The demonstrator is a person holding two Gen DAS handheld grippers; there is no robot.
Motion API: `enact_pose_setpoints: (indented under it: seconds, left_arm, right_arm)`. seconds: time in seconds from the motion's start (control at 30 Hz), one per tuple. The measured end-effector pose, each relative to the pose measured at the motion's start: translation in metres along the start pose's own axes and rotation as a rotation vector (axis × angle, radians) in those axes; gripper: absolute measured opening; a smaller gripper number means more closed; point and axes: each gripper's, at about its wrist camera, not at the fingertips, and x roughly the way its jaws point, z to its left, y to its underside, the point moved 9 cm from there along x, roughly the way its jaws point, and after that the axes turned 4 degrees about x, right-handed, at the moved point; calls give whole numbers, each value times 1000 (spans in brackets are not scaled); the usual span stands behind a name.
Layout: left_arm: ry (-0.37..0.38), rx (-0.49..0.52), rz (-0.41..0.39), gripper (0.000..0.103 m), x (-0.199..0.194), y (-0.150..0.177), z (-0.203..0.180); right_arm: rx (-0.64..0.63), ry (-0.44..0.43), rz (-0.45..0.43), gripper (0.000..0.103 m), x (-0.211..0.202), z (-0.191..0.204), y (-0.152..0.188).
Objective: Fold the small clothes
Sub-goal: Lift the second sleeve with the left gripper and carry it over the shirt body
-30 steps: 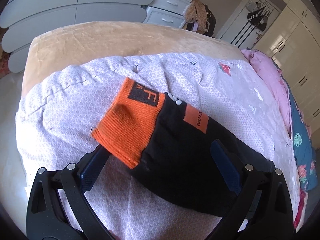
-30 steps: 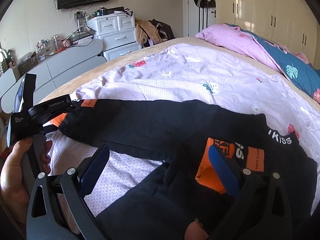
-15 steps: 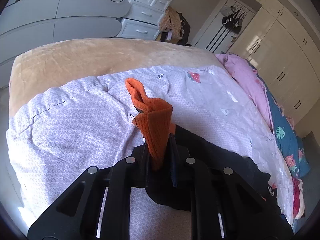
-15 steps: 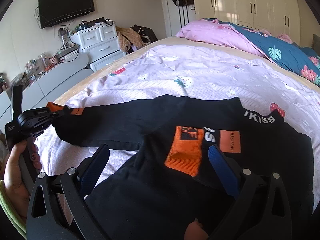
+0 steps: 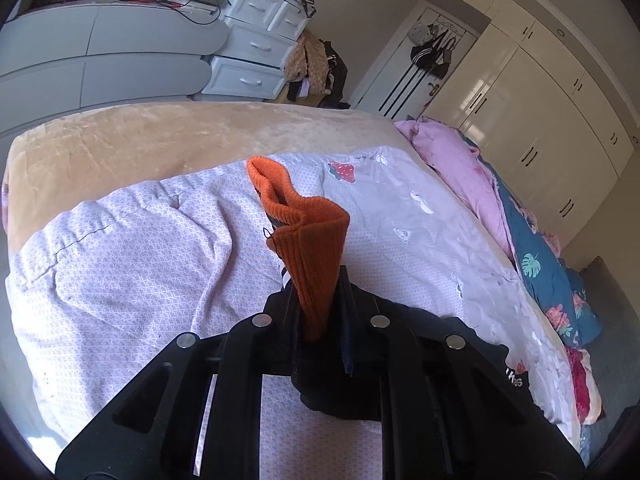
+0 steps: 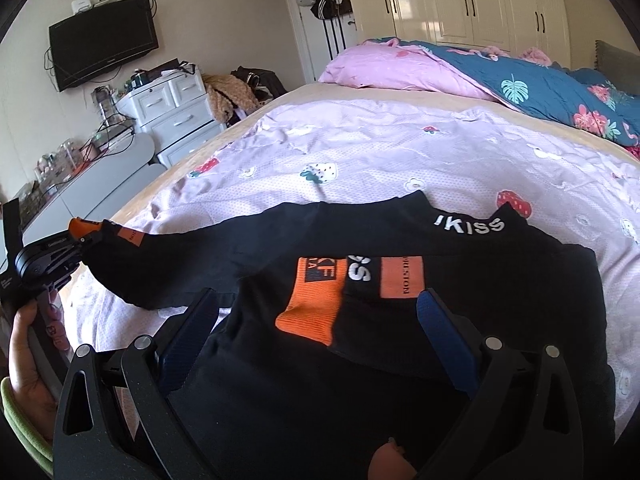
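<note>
A small black long-sleeved top (image 6: pixel 360 232) with white "KISS" lettering lies flat on the lilac quilt (image 6: pixel 380 152). One sleeve is folded across the chest, and its orange cuff (image 6: pixel 316 304) lies between the spread fingers of my right gripper (image 6: pixel 316 296), which is open just above the cloth. The other sleeve stretches out to the left, where my left gripper (image 6: pixel 76 236) is shut on its orange cuff. In the left wrist view that cuff (image 5: pixel 308 240) stands bunched up out of the closed left gripper (image 5: pixel 318 292), raised off the quilt.
A beige blanket (image 5: pixel 160 136) covers the bed's far edge. A pink and blue floral duvet (image 6: pixel 500 76) is heaped at the head of the bed. White drawers (image 6: pixel 176 116), a grey desk and a wall TV (image 6: pixel 104 52) stand beyond. A hand (image 6: pixel 28 344) holds the left gripper.
The left gripper closed on the orange cuff of the outstretched sleeve and lifted it off the quilt. The right gripper, still open, shifted sideways until the folded cuff lay between its fingers.
</note>
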Motion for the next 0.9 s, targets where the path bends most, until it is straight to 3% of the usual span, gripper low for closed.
enact_pose_setpoints:
  seconds: [0.47,0.9]
  left_arm:
    - [100,84,-21,7,-14,5,-56]
    - [247,182,0,7,-29,30,-123]
  right_arm:
    - [40,39,-46,98,-27,-31,-9]
    - [71,93,-88,98,-58,-62,-13]
